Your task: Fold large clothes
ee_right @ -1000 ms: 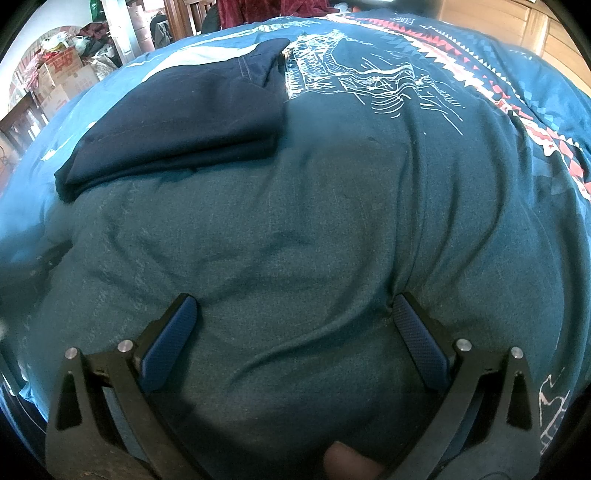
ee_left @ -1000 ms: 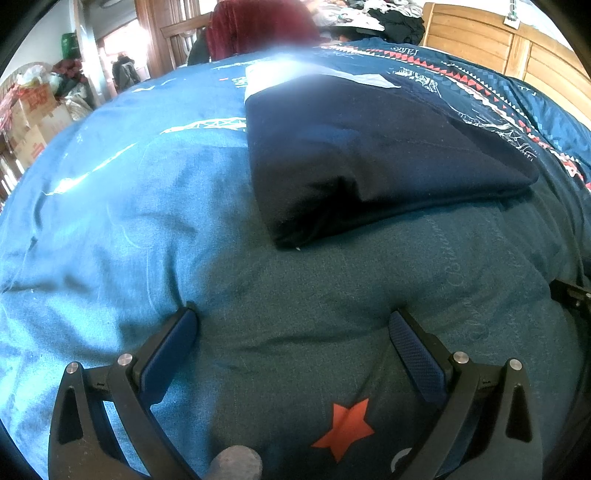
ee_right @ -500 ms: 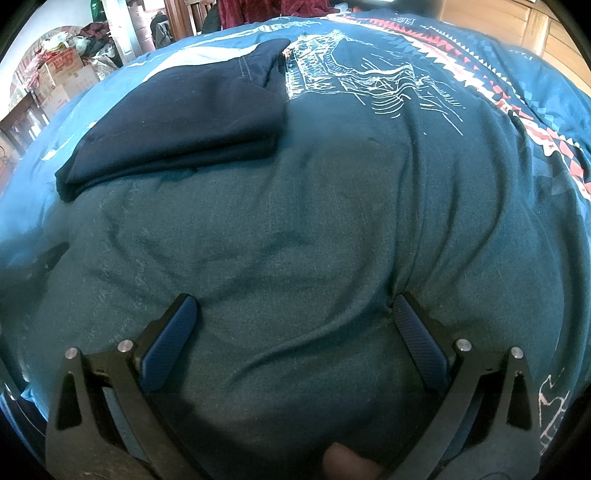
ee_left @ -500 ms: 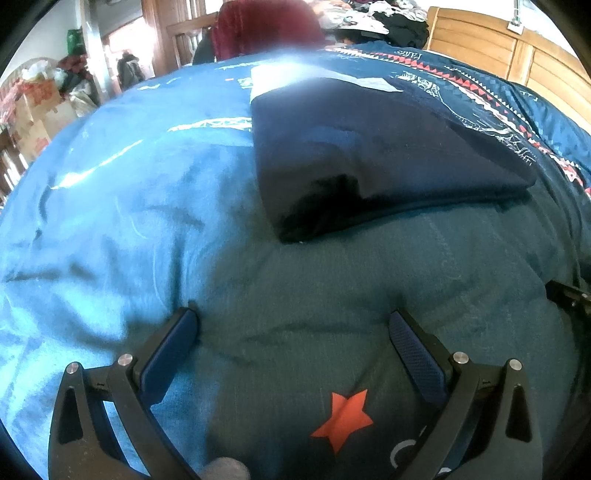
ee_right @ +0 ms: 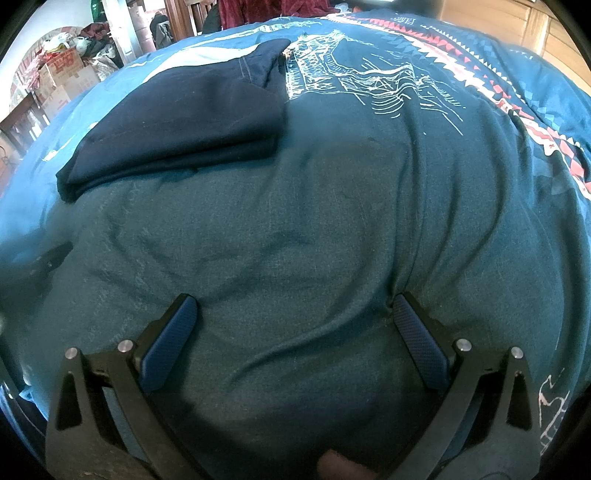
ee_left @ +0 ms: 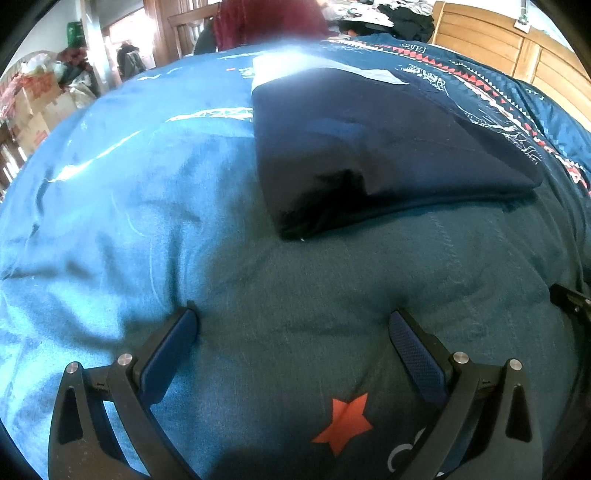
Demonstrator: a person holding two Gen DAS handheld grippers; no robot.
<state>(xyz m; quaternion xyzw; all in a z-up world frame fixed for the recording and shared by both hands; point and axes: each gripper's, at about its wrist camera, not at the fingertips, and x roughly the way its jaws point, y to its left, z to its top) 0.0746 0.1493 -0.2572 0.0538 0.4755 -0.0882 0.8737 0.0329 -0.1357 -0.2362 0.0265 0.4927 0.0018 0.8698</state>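
Left wrist: your left gripper (ee_left: 293, 328) is spread wide, nothing between the blue ribbed pads (ee_left: 417, 354), tips resting on the quilt (ee_left: 110, 192). Folded navy garment (ee_left: 369, 147) lies ahead, well apart from the tips, nothing in the way. It's a flat wedge with stacked layers along the near edge. An orange star (ee_left: 345, 424) is printed on the quilt between the fingers. The right gripper's edge (ee_left: 570, 301) pokes in at the right. Behind: wooden headboard (ee_left: 498, 44), maroon cloth (ee_left: 266, 18), cardboard boxes (ee_left: 33, 107). Versus a second ago the garment sits slightly further up the frame, more of the star print showing. Right wrist: your right gripper (ee_right: 293, 317) is likewise fully apart and empty, tips pressed into wrinkled teal fabric. The garment (ee_right: 192, 125) lies up-left, next to a white line-drawing print (ee_right: 362, 85); a red-white triangle band (ee_right: 517, 107) runs right. Barely any change here from earlier.
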